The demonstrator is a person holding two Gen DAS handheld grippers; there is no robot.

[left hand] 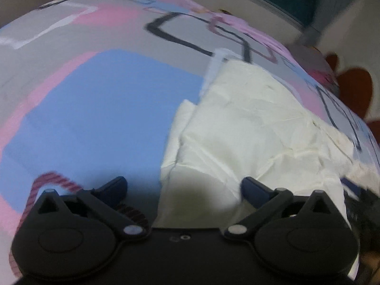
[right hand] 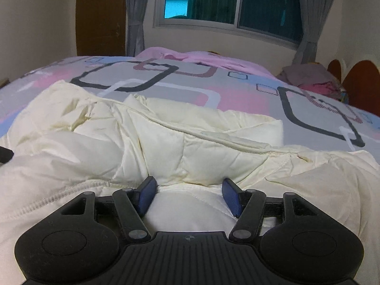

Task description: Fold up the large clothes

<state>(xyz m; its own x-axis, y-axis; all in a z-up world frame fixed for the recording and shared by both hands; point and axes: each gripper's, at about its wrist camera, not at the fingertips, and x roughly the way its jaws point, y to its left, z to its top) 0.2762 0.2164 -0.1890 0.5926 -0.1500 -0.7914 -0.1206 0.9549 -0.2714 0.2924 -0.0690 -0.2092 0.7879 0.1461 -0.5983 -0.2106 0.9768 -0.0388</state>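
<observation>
Two tongs over bed, my left gripper released above cream jacket, my right gripper clenched on jacket fold.

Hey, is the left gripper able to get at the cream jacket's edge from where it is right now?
Probably yes. The left gripper stands wide open and empty just above the cream jacket, whose edge lies on the patterned bedspread right between the fingers, with nothing in the way.
</observation>
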